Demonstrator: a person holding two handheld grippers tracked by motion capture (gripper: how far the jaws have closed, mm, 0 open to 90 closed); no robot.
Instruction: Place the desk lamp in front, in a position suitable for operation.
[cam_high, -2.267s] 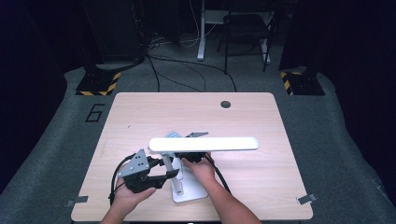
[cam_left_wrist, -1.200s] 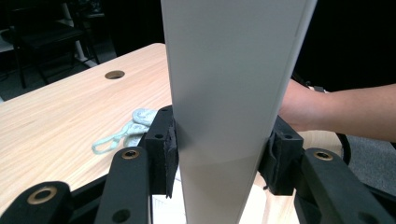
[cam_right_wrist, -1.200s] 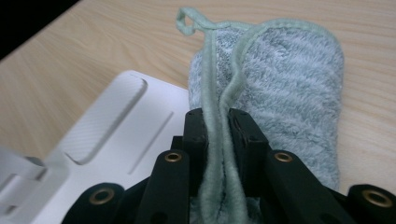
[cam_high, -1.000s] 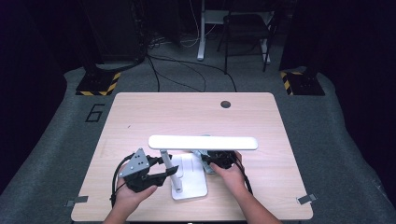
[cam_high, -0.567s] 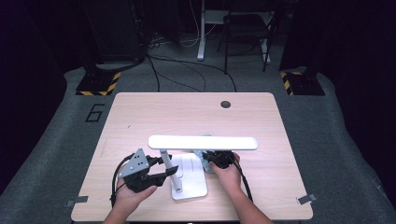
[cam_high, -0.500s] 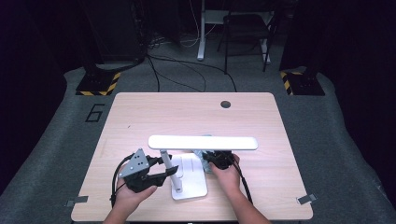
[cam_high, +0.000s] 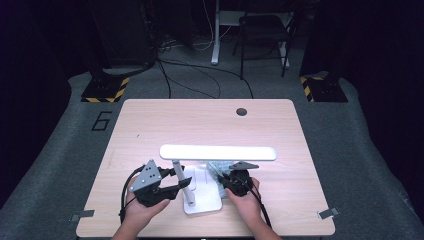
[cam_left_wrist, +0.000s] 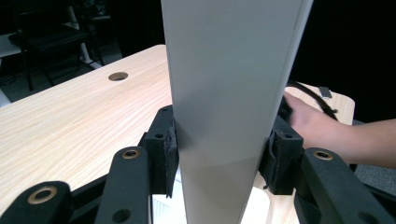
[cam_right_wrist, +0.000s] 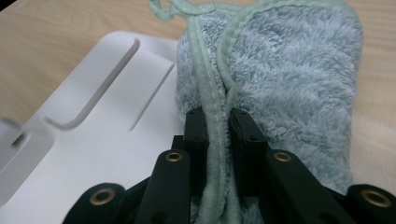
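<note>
A white desk lamp stands near the table's front edge, with a long light bar (cam_high: 217, 152) over a flat base (cam_high: 202, 199). My left gripper (cam_high: 181, 178) is shut on the lamp's upright post (cam_high: 177, 169). In the left gripper view the pads (cam_left_wrist: 164, 149) press both sides of the post (cam_left_wrist: 233, 93). A pale blue-green fluffy cloth (cam_high: 218, 171) lies at the base's right side. My right gripper (cam_high: 228, 181) is shut on the cloth. In the right gripper view my right gripper (cam_right_wrist: 218, 126) pinches the hemmed edge of the cloth (cam_right_wrist: 289, 70) beside the lamp base (cam_right_wrist: 107, 135).
The wooden table (cam_high: 200, 125) has a round cable hole (cam_high: 241, 111) at the back. Beyond it are a chair (cam_high: 262, 30), floor cables (cam_high: 200, 75) and yellow-black striped blocks (cam_high: 102, 92). Both of the person's forearms come in over the front edge.
The right hand has gone from the middle of the lamp base to its right side and sunk onto the cloth. The left gripper and the lamp have stayed put.
</note>
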